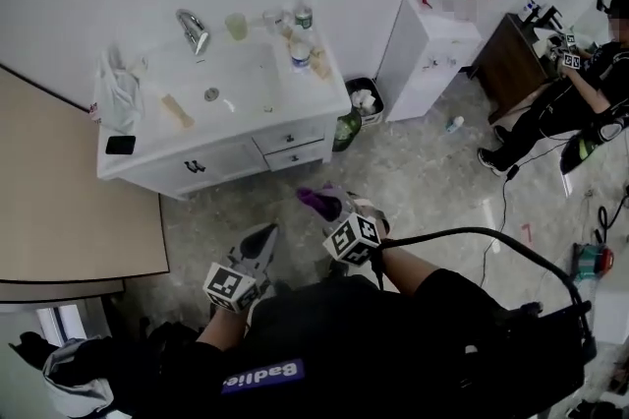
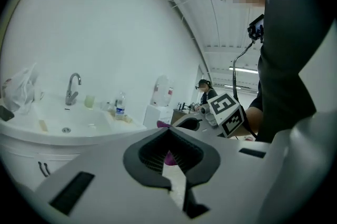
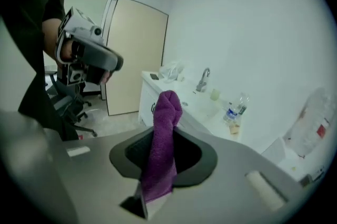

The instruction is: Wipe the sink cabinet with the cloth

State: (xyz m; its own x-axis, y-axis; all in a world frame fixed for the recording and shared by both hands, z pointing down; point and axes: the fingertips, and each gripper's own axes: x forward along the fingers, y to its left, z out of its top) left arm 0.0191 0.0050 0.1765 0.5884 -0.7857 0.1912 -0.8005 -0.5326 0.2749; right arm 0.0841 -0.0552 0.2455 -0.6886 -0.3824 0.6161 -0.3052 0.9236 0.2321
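Note:
A white sink cabinet (image 1: pixel 221 156) with a basin top and dark drawer handles stands against the wall, some way ahead of both grippers. It also shows in the left gripper view (image 2: pixel 31 157) and the right gripper view (image 3: pixel 149 103). My right gripper (image 1: pixel 334 206) is shut on a purple cloth (image 3: pixel 164 139), which sticks up between its jaws; the purple cloth (image 1: pixel 319 202) points toward the cabinet. My left gripper (image 1: pixel 257 245) is held beside it over the floor, jaws shut with nothing between them.
On the cabinet top are a tap (image 1: pixel 193 29), a cup (image 1: pixel 236 25), bottles (image 1: pixel 302 11), a plastic bag (image 1: pixel 116 92) and a black phone (image 1: pixel 121 146). A bin (image 1: pixel 366 99) and a white unit (image 1: pixel 423 58) stand to the right. A seated person (image 1: pixel 580 102) is at the far right.

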